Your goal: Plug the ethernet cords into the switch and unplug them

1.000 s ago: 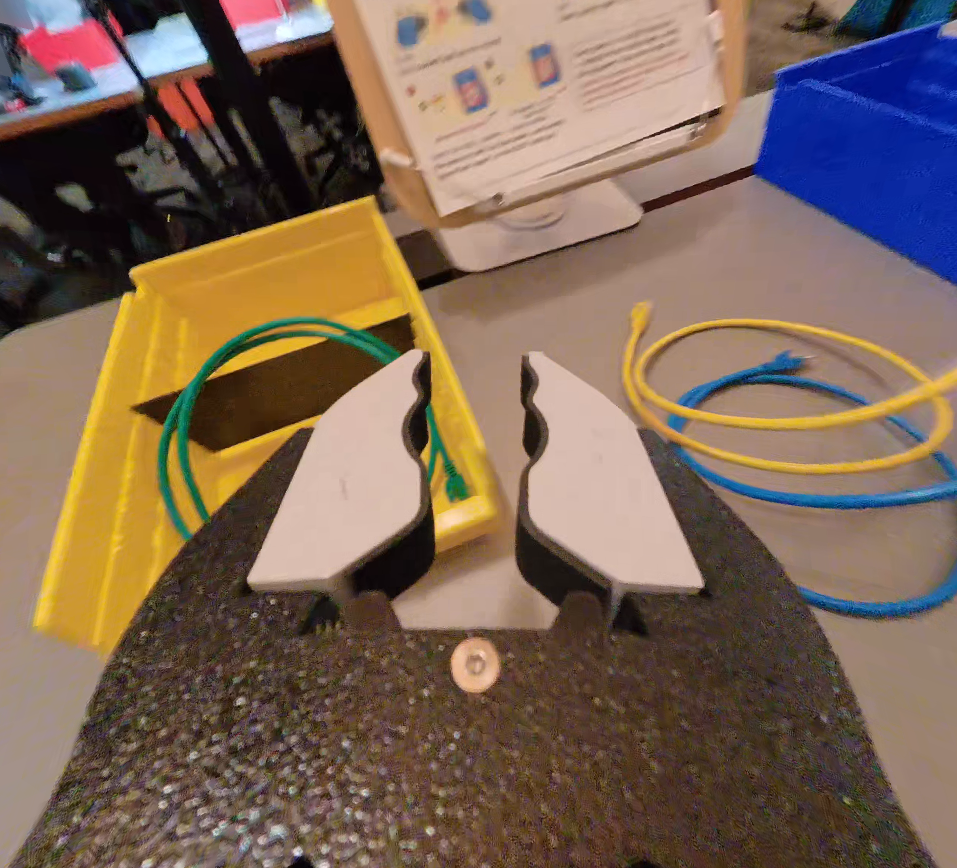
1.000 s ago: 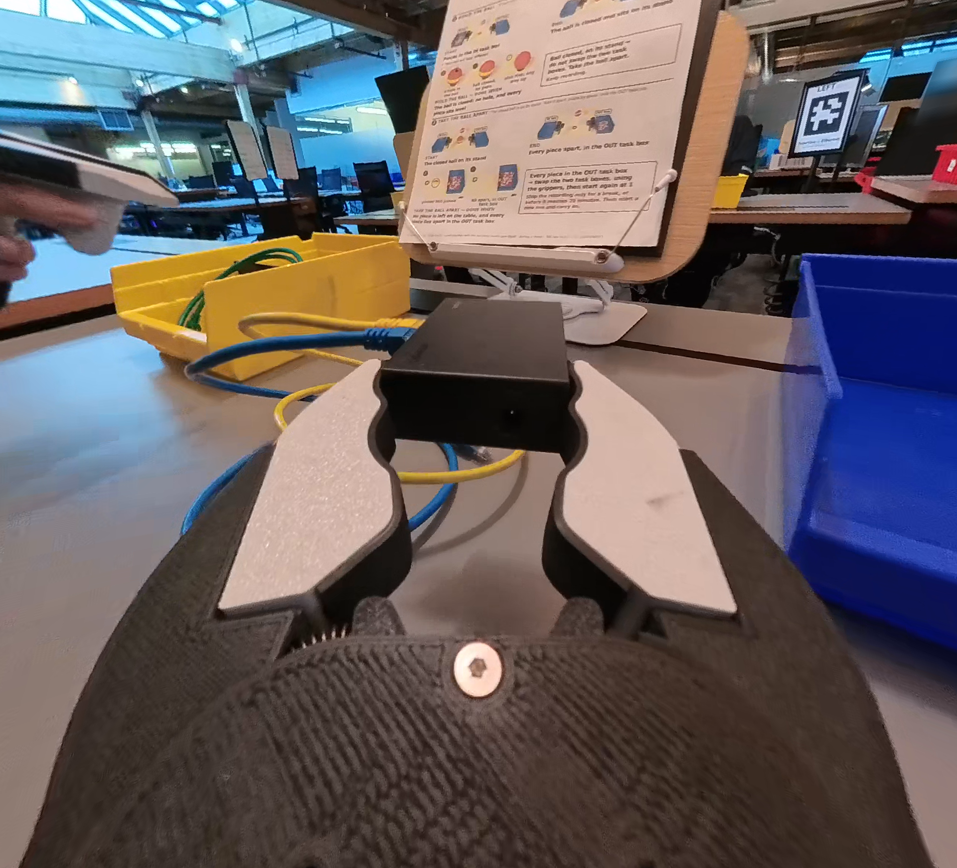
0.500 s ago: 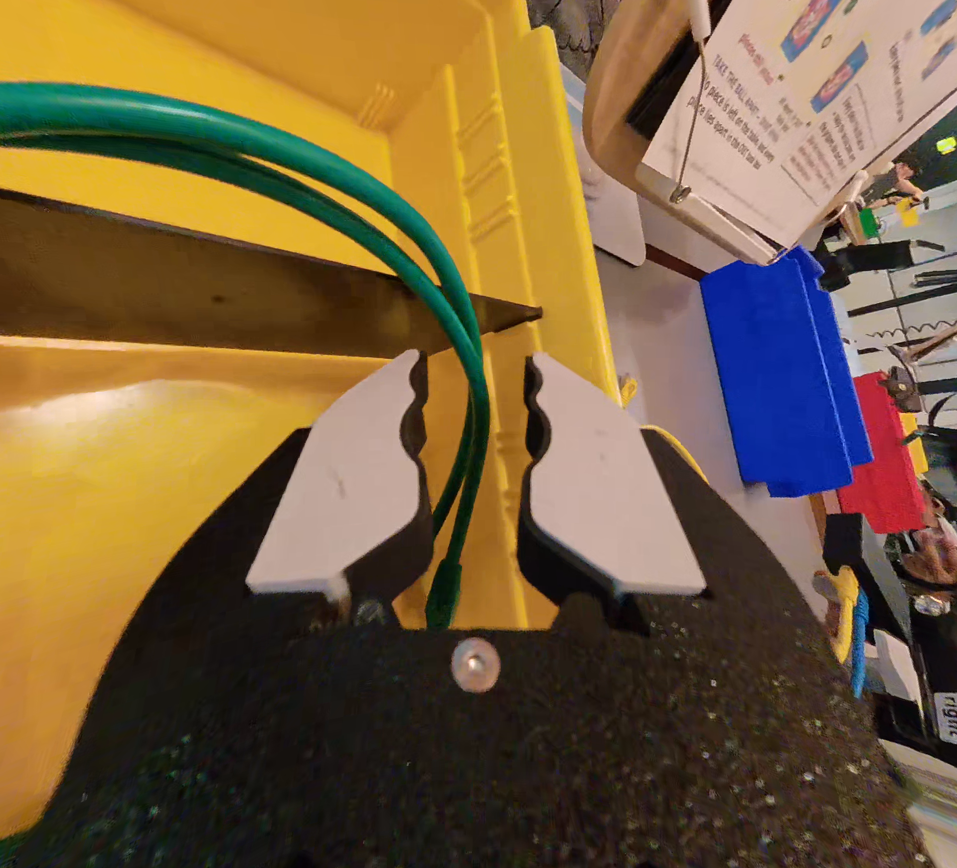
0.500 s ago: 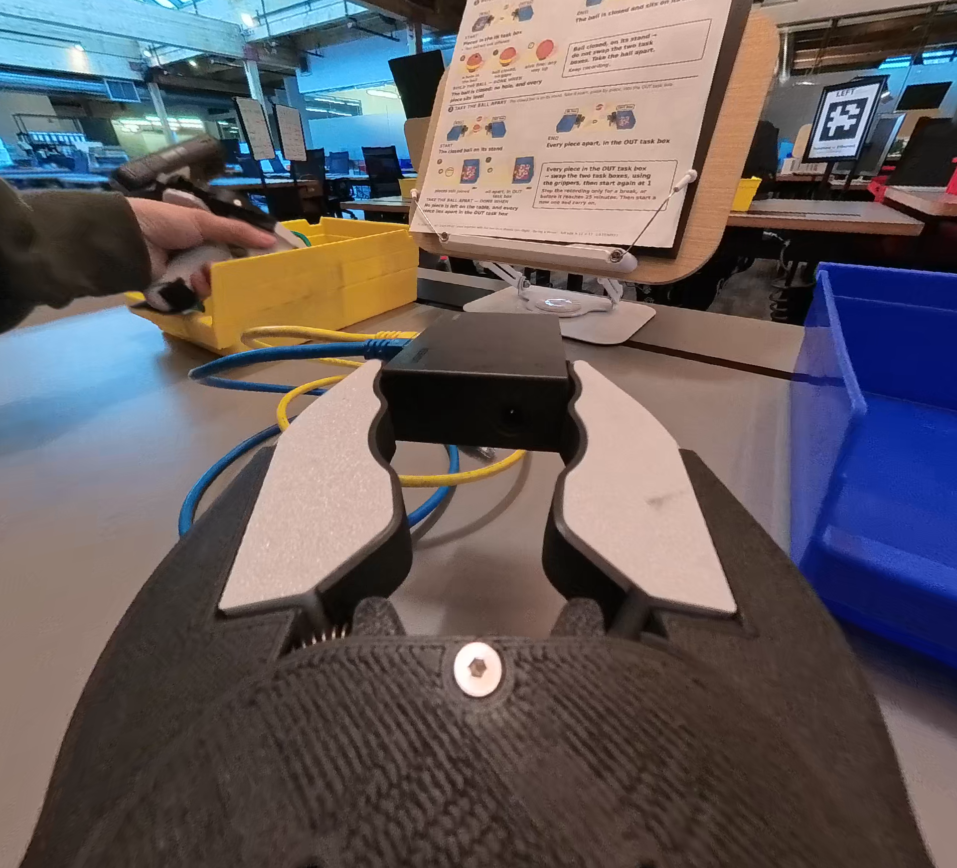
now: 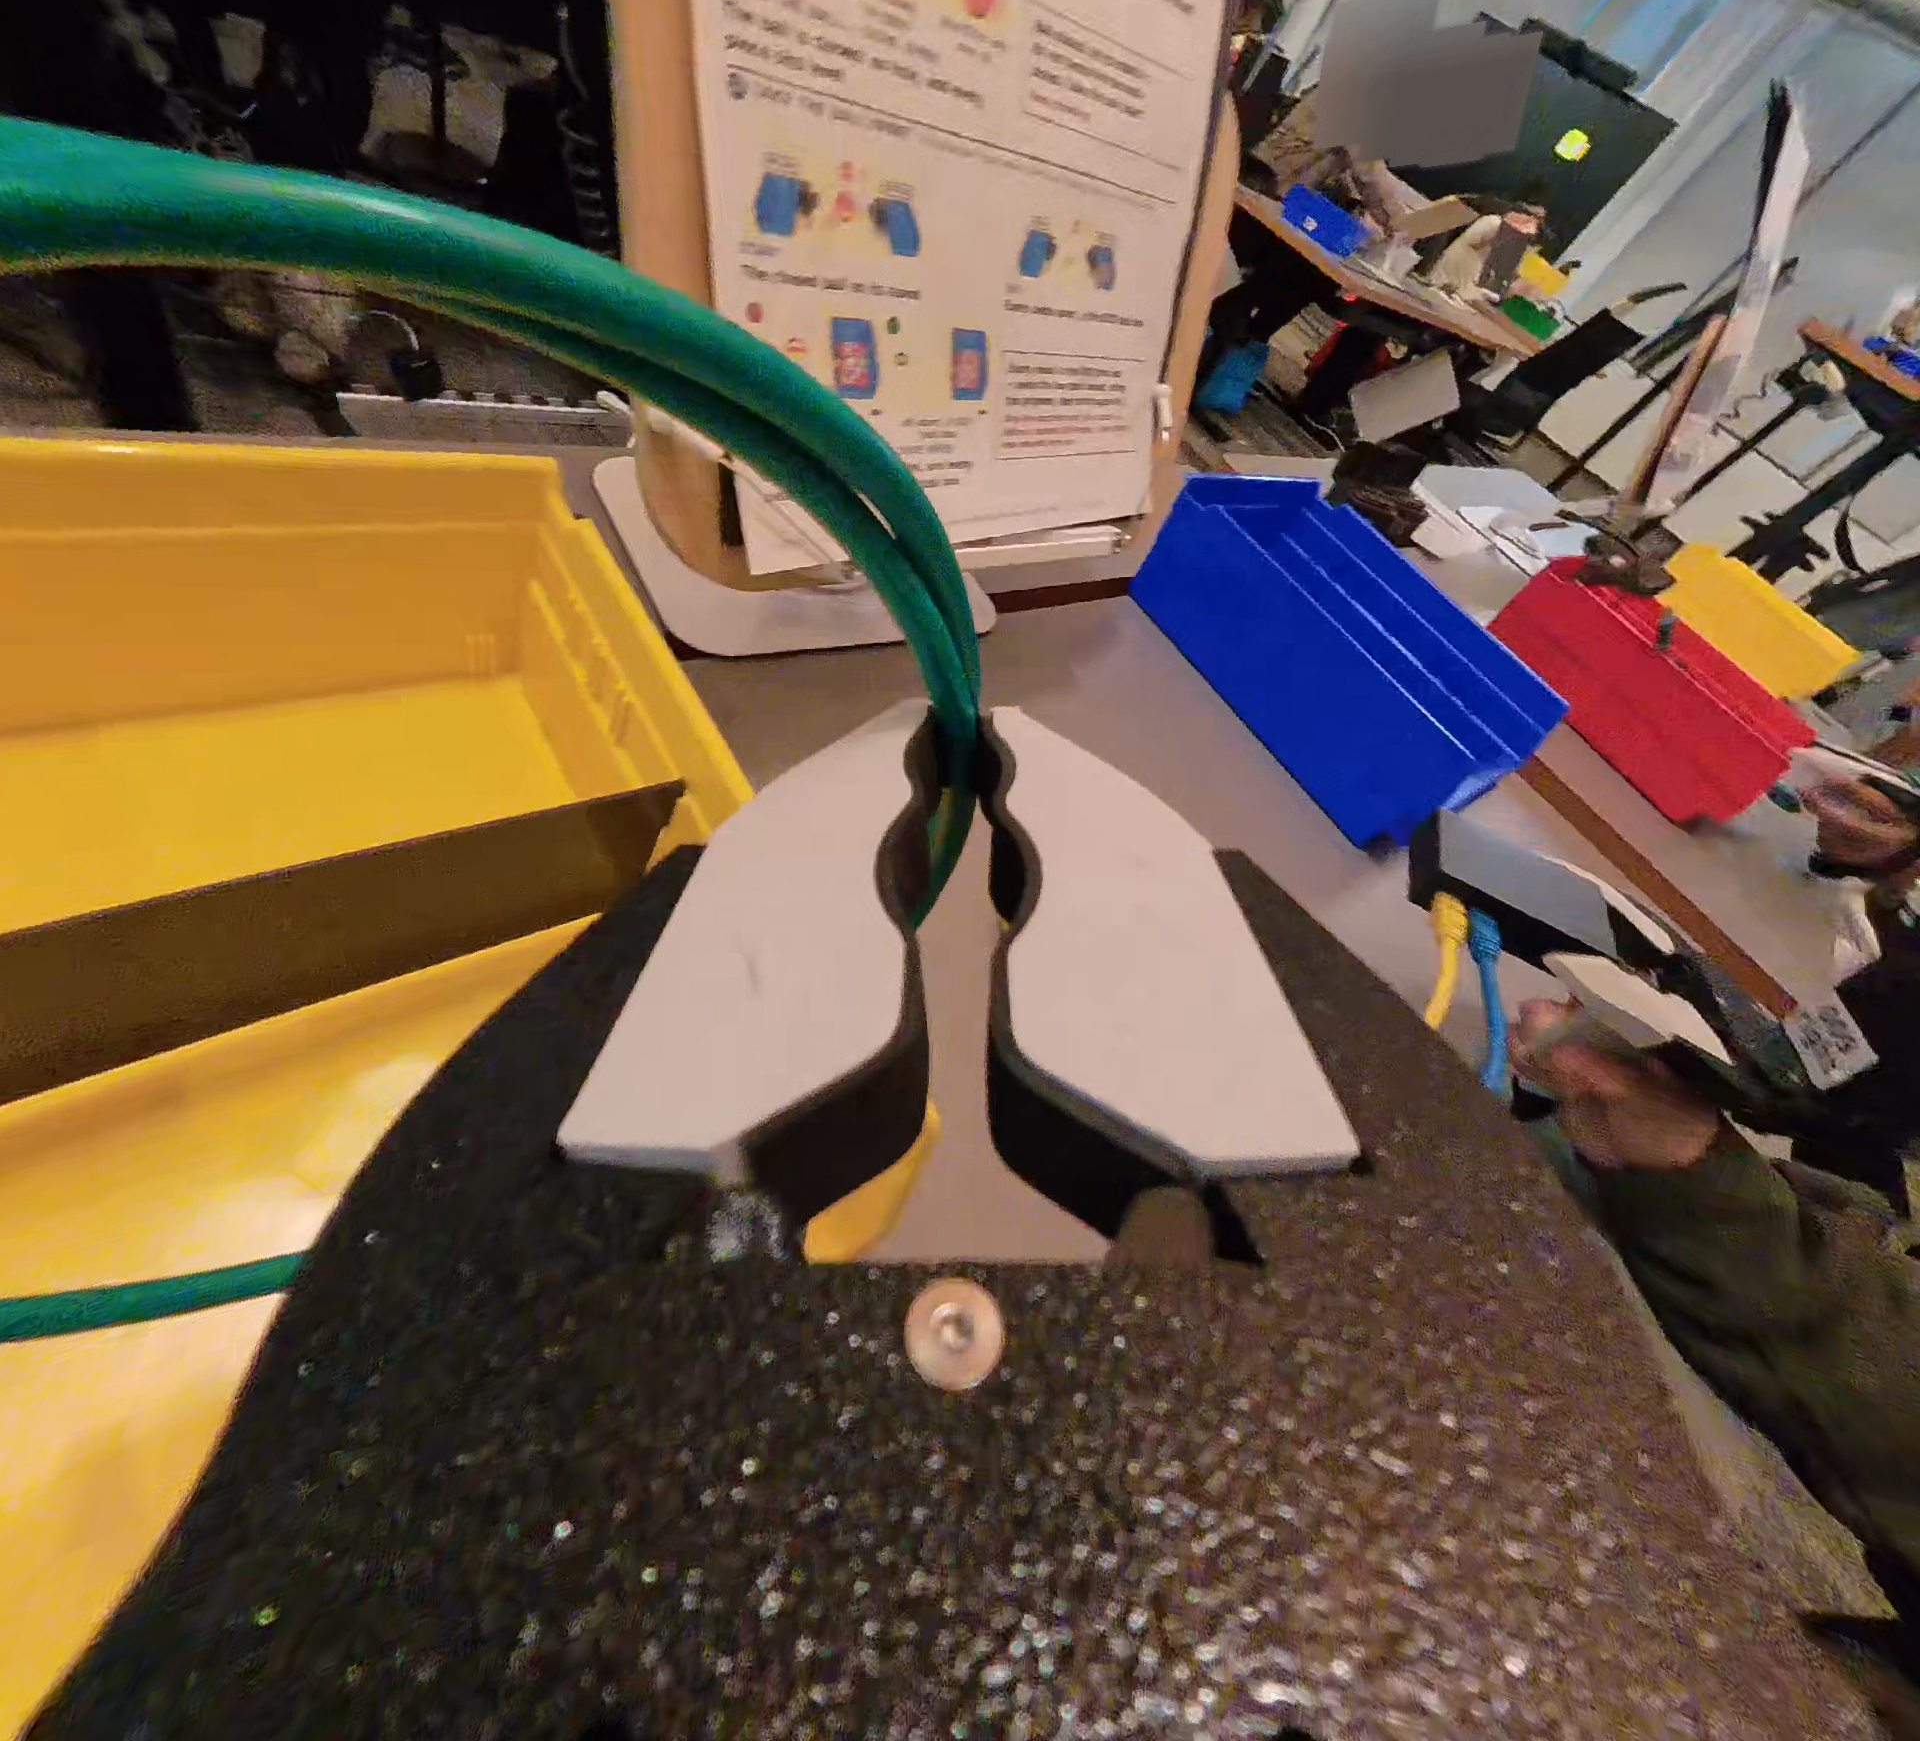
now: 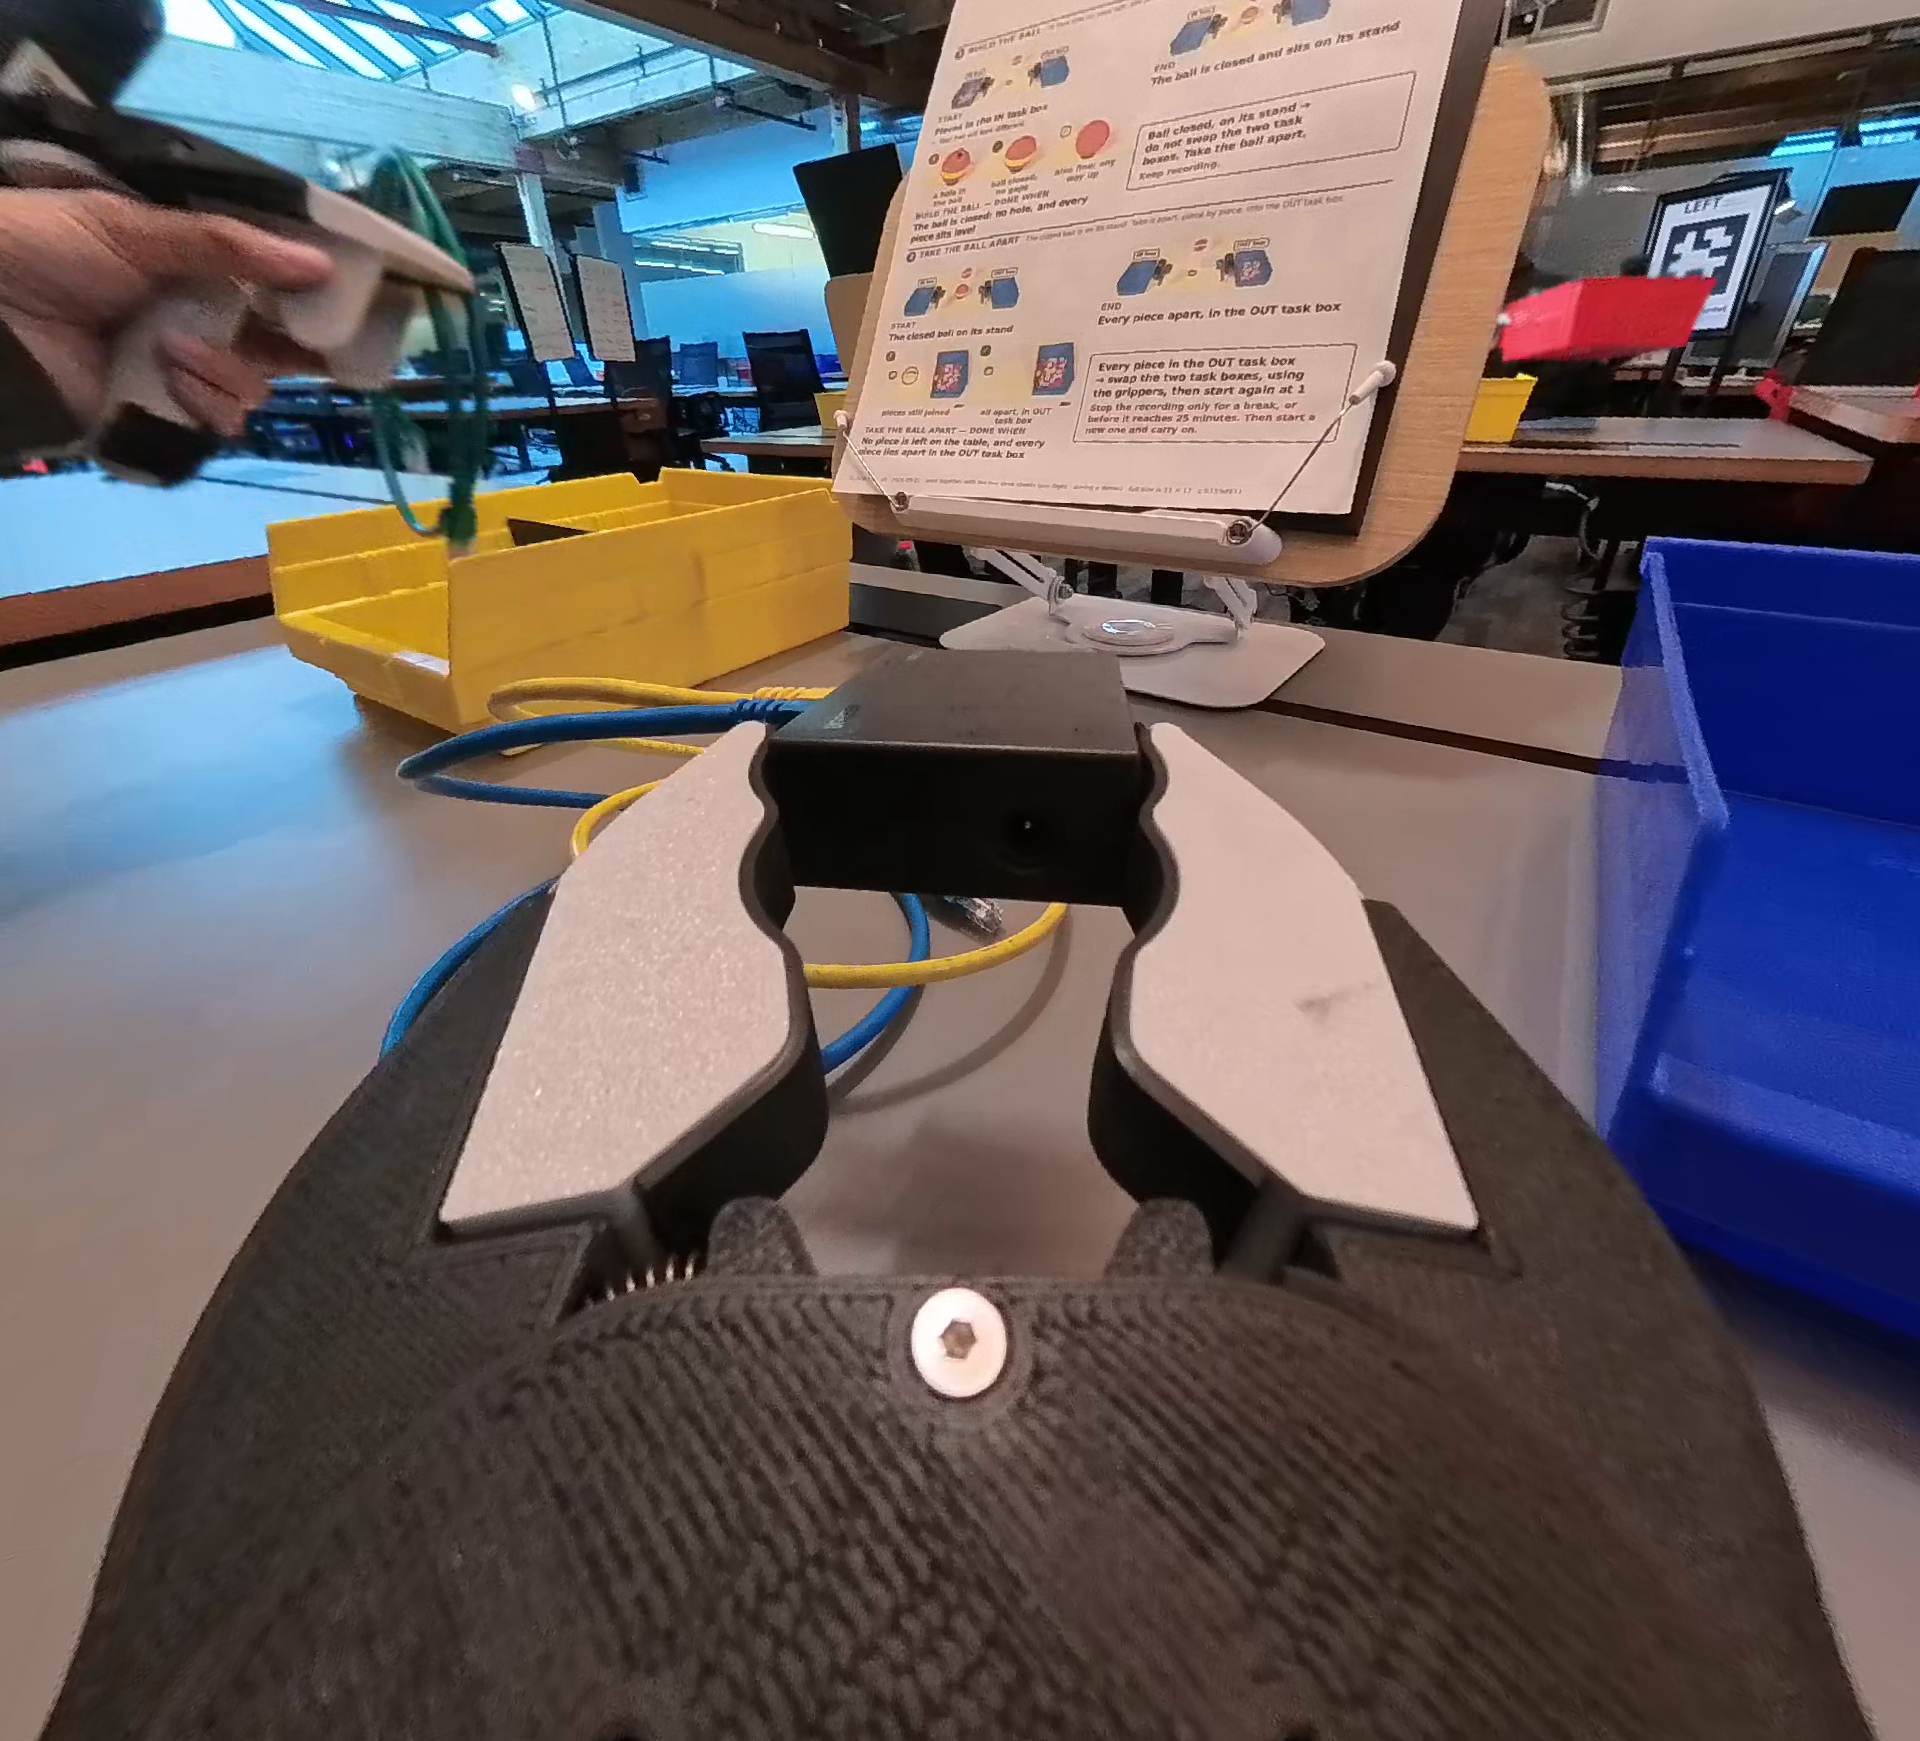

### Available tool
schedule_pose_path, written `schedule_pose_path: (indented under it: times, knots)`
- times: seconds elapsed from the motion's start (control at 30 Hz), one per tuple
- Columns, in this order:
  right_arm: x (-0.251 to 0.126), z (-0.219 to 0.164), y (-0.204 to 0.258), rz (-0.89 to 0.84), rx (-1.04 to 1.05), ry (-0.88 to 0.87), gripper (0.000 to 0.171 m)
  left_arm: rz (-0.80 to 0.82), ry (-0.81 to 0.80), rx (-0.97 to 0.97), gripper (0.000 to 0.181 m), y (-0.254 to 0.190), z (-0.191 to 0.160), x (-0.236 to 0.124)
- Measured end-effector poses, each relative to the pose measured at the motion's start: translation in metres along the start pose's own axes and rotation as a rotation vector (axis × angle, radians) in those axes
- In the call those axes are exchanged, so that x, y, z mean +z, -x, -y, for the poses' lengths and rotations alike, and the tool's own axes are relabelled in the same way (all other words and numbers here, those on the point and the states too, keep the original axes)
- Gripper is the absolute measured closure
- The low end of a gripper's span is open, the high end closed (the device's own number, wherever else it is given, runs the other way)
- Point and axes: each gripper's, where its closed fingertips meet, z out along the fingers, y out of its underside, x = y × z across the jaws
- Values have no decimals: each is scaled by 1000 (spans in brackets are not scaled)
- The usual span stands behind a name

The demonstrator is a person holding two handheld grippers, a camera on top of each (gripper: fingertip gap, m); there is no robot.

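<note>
Since half a second ago the left tongs (image 5: 958, 735) have come up out of the yellow bin (image 5: 312, 631) with the green cord (image 5: 582, 299) in tow, so now they're up in the air instead of nosed down inside it. They're pinched nearly closed on a doubled bit of that green cord right at the tips, and the rest of it arcs off to the left as a loop. From the right wrist view you can see the same thing farther off: the person's hand (image 6: 114, 278) holding the left tongs above the yellow bin (image 6: 582, 600), green cord (image 6: 447, 361) dangling with its plug hanging just over the bin's rim. The right tongs (image 6: 956, 787) haven't budged, clamped on both sides of the black switch (image 6: 966, 756) and holding it just above the table (image 6: 208, 860). The blue cord (image 6: 582, 735) and yellow cord (image 6: 935, 964) lie looped on the table under and beside the switch, and in the left wrist view both look plugged into the switch (image 5: 1496, 870), yellow plug (image 5: 1446, 922) next to blue plug (image 5: 1484, 938). A blue bin (image 6: 1787, 912) sits on the table just right of the switch, and an instruction sheet on a wooden stand (image 6: 1455, 403) stands behind it.
</note>
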Motion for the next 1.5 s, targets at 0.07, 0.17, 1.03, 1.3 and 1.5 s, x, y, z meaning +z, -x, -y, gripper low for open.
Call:
schedule_pose_path:
  times: [0.07,0.17,1.03,1.3,1.5]
  knots:
    - [0,0,0,2,-1,2,108,-40,13,55,176,-26,2,-8]
    - [0,0,0,1,-3,1,108,-204,-54,126,176,-77,0,-18]
    - [-5,6,-1,-1,6,-47,109,-579,-257,-520,175,-119,-173,-93]
    - [-4,4,1,2,-12,-37,109,-420,-125,-367,176,-104,-191,-99]
    - [-5,6,-3,-10,16,-51,109,-193,319,128,176,-118,-193,-107]
